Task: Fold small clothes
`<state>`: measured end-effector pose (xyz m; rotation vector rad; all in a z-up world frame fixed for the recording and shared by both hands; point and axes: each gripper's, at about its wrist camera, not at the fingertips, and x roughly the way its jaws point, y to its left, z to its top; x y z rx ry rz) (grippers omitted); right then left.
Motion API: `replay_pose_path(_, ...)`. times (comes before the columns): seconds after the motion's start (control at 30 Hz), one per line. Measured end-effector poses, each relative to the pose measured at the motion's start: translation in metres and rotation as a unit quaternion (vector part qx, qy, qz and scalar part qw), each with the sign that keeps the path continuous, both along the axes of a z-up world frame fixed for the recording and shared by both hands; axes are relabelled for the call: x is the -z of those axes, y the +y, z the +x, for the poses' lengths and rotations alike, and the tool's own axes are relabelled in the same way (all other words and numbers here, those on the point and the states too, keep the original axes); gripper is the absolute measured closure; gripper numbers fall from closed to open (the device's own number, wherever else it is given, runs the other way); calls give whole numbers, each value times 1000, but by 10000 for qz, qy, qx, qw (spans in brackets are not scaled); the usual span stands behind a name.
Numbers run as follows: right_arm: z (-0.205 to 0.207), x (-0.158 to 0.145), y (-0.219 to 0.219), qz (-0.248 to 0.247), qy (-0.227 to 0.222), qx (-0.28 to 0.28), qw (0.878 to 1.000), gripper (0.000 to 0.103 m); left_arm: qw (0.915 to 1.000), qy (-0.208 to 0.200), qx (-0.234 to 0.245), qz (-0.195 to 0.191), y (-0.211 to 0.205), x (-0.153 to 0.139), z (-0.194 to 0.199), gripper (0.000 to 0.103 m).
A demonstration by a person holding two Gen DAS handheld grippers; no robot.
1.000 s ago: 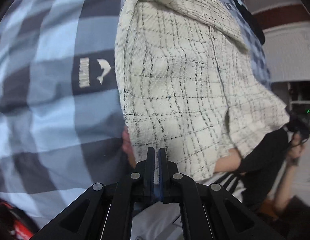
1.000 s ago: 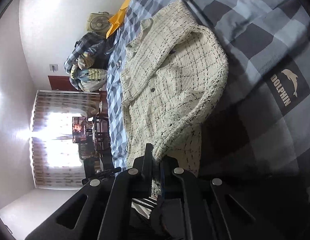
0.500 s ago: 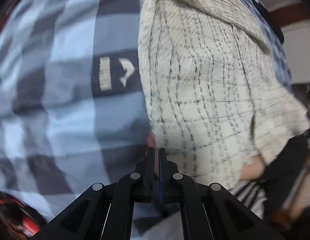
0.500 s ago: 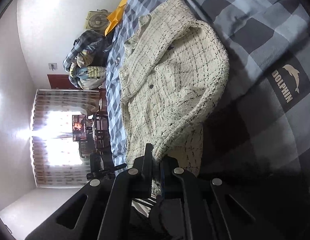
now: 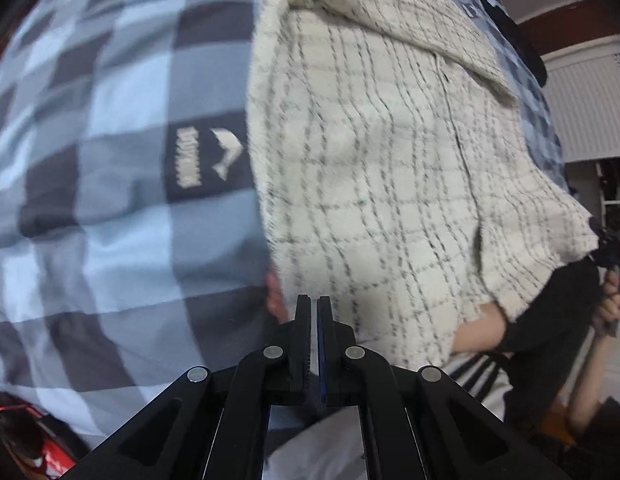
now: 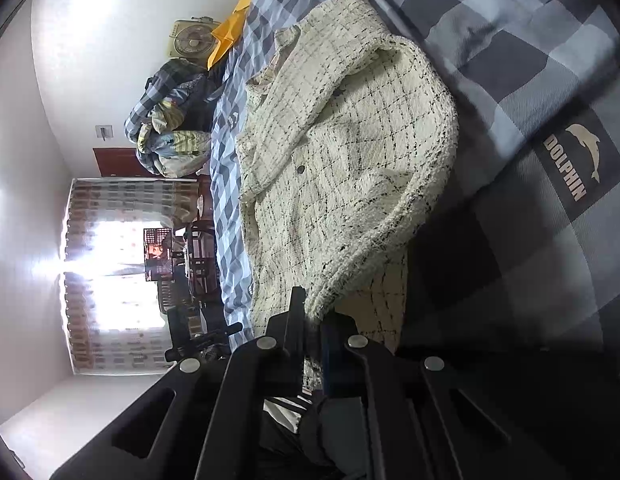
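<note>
The cream tweed jacket [image 6: 341, 168] is pinched at its near hem by the right gripper [image 6: 311, 312], and at another edge by the left gripper [image 5: 313, 308], both clamped; it is spread over the blue checked bedspread [image 6: 509, 40].

A cream jacket [image 6: 349, 152] crossed by thin black checks is seen upon a bedspread [image 6: 509, 40] chequered in grey, dark grey and pale blue. Beyond the jacket, an orange-yellow cloth [image 6: 230, 36] is seen.
</note>
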<state>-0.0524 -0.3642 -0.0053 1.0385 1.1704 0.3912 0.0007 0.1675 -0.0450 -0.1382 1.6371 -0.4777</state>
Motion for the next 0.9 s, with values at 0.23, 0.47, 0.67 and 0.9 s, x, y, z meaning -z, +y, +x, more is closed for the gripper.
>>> replay_pose_path(0.23,-1,0,1,-27,32,-30,10000,100,9922,542,-162,-1109,6,22,-2,101)
replay_pose_path(0.47,-1,1,2,-53,65,-35,10000,100,9935,632,-73,-940,-3,30,0,101)
replay_pose_path(0.67,-1,3,0,-35,133,-1,9999,99,9991,23,-123,-403,2,16,7,101)
replay_pose_path(0.9,-2,4,0,-62,196,26,9998,98,9893,-702,1129,597,-38,-16,-3,101)
